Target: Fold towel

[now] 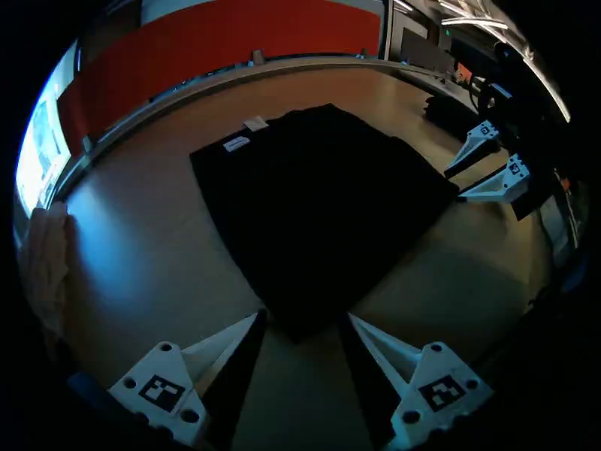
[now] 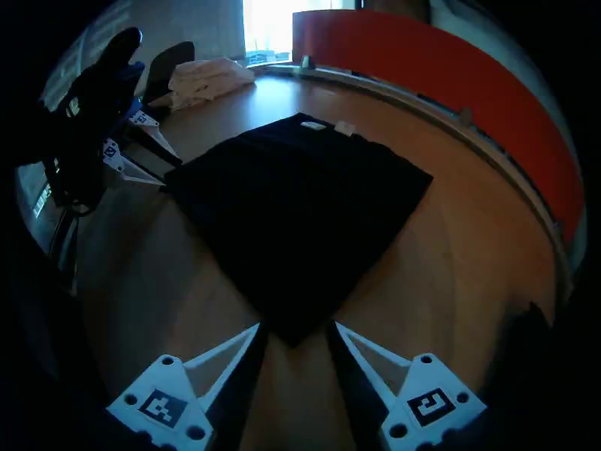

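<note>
Towel on table, cloth pile behind it

A brown wooden table runs alongside a long red partition, with a heap of pale cloth lying near a dark chair and a bright window.

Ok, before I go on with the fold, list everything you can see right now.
table: one, brown wood, under everything
towel: one, black, lying flat on the table
tags: two, white, at the towel's far edge
cloth pile: one, pale, at the table's edge beyond the towel
partition: one, red, along the table's far side
left tongs: one pair, white fingers with black pads, open, straddling a near towel corner
right tongs: one pair, white fingers with black pads, open, straddling another towel corner
</note>
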`<state>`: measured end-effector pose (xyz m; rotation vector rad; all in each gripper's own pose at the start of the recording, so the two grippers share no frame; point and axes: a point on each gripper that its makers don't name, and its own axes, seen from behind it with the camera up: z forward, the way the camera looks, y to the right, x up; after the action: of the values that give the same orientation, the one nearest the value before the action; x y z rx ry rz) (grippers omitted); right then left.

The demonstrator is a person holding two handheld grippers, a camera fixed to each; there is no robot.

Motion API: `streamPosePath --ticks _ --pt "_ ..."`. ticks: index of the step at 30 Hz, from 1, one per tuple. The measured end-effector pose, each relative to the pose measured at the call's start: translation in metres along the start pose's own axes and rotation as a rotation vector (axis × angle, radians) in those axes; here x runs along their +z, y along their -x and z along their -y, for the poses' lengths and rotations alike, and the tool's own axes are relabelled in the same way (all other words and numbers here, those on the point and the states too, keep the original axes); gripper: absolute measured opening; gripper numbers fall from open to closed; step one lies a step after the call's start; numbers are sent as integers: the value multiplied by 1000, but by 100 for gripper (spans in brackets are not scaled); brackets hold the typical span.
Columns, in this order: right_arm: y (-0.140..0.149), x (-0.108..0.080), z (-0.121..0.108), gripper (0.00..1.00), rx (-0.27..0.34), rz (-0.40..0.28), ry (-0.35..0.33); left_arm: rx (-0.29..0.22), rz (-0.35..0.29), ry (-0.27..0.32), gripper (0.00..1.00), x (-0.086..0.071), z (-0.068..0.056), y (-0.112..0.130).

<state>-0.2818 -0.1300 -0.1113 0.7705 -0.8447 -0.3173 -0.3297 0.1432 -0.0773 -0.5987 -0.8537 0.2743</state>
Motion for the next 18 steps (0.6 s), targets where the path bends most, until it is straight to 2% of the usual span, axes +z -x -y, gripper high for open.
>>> streamPosePath --ticks 2,4,8,14,16,18 --pt "0 0 0 44 -1 0 -1 -7 2 -5 63 0 0 0" --pt "1 -1 -1 38 1 0 0 -15 5 -10 52 0 1 0" --pt "2 -2 -1 26 2 -1 2 -18 10 -14 48 0 2 0" --pt "1 -3 0 18 -3 -1 8 -13 10 -9 32 1 -1 0" --pt "1 -4 0 17 -3 -2 10 -20 10 -11 20 1 0 -1" --pt "0 -5 0 16 -2 -6 11 -31 9 -11 16 0 0 -2"
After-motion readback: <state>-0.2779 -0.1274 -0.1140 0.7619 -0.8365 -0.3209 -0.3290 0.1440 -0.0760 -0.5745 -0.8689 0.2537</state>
